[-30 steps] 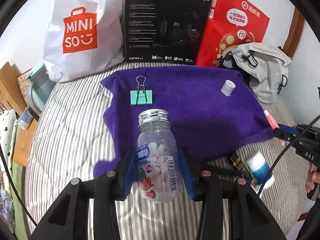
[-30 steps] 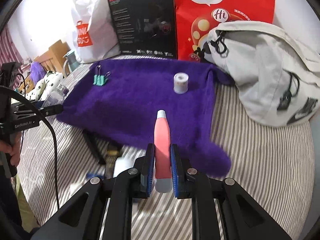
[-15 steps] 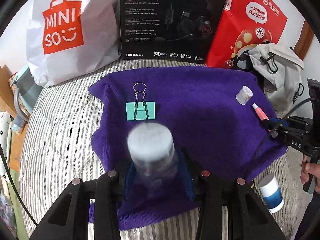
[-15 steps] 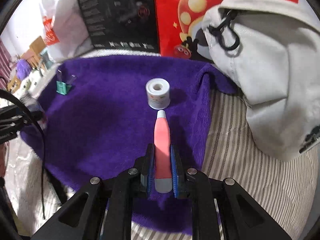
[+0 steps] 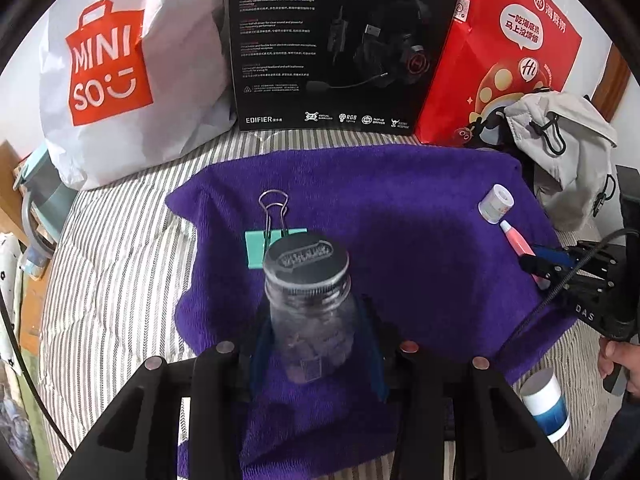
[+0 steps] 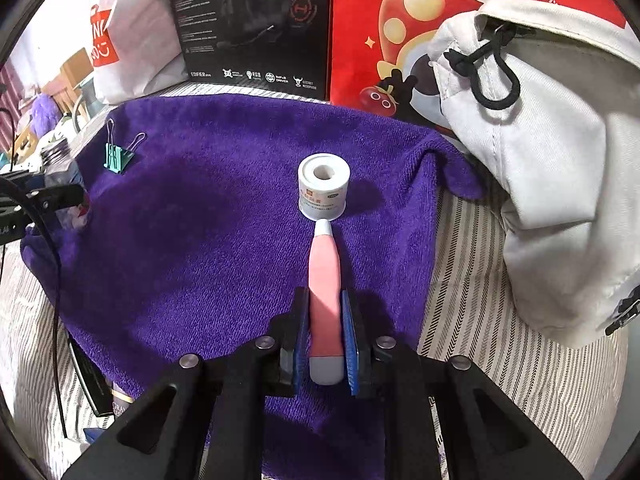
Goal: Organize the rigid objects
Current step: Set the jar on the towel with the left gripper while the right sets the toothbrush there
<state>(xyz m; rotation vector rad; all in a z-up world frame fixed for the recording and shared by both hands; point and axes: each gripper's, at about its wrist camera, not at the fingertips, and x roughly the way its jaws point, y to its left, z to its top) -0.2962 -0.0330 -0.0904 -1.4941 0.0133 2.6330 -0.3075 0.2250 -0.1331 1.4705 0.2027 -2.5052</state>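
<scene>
A clear candy bottle [image 5: 310, 316] with a grey lid stands upright between my left gripper's [image 5: 314, 320] blue pads, which are shut on it over the near part of the purple towel [image 5: 400, 216]. Just behind the bottle lies a teal binder clip [image 5: 256, 246]. My right gripper [image 6: 323, 300] is shut on a pink tube [image 6: 324, 280] held low over the towel [image 6: 200, 220]. The tube's tip almost touches a white tape roll [image 6: 323, 188]. The left wrist view shows the tube [image 5: 516, 238] and roll [image 5: 496, 203] at the right. The clip [image 6: 116, 156] and left gripper [image 6: 48, 200] appear far left.
A white Miniso bag [image 5: 120, 80], a black headset box [image 5: 340, 48] and a red bag [image 5: 512, 52] line the back. A grey backpack [image 6: 540, 140] crowds the right side. A blue-and-white cylinder [image 5: 546, 406] stands on the striped bedding beside a hand [image 5: 624, 360].
Both grippers moved forward over the towel. The bottle swung from tilted to upright near the clip. The pink tube came up close behind the tape roll.
</scene>
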